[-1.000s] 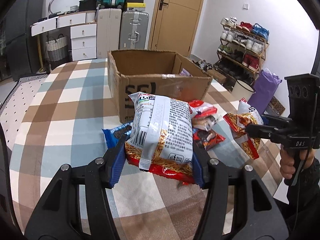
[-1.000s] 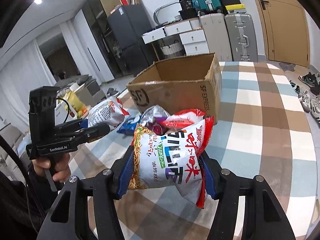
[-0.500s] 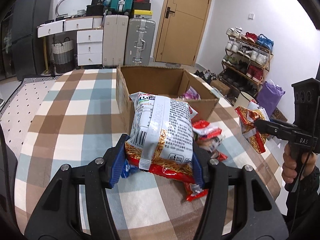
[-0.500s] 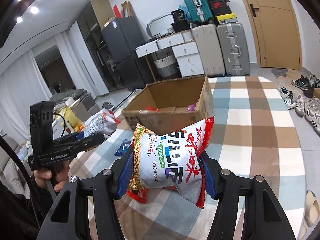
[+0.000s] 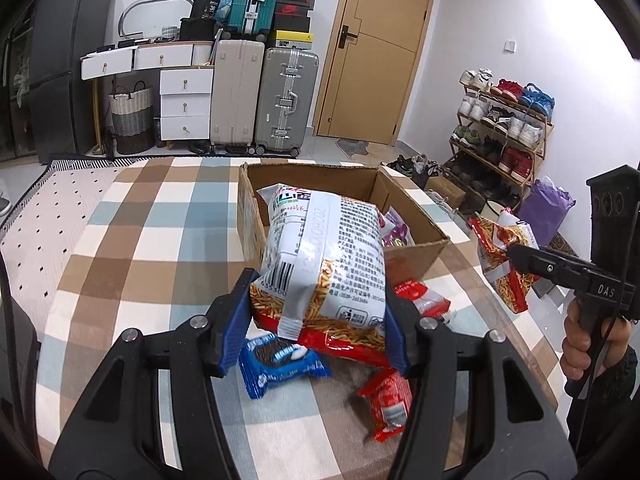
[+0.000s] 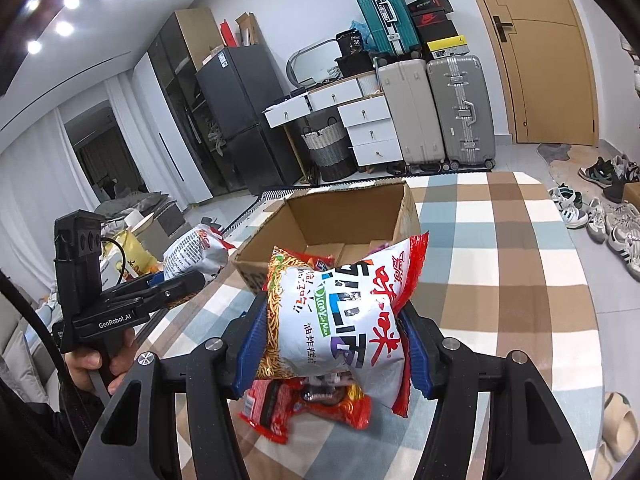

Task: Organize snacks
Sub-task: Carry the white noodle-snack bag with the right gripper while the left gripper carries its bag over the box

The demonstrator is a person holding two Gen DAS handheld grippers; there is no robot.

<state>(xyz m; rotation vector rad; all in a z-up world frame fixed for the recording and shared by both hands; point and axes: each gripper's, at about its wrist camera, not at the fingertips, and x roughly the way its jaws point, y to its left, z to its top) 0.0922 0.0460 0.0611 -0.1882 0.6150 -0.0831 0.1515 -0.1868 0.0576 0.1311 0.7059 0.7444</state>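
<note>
My left gripper (image 5: 318, 320) is shut on a white and red noodle snack bag (image 5: 324, 264), back side facing me, lifted above the table just short of the open cardboard box (image 5: 416, 250). The right gripper (image 6: 334, 344) is shut on a second noodle snack bag (image 6: 340, 312), front side showing, also held in the air near the box (image 6: 406, 210). The box holds a purple packet (image 5: 394, 232). Each gripper with its bag shows in the other view: the right one (image 5: 516, 254), the left one (image 6: 188, 280).
A blue cookie pack (image 5: 280, 362) and red packets (image 5: 388, 404) (image 5: 420, 300) lie on the checked tablecloth (image 5: 120, 264) under the left gripper. A red packet (image 6: 304, 404) lies under the right gripper. Suitcases, drawers and a shoe rack (image 5: 500, 128) stand beyond.
Both grippers have risen with their bags and come closer to the box, whose inside now shows. The loose packets stay on the table below.
</note>
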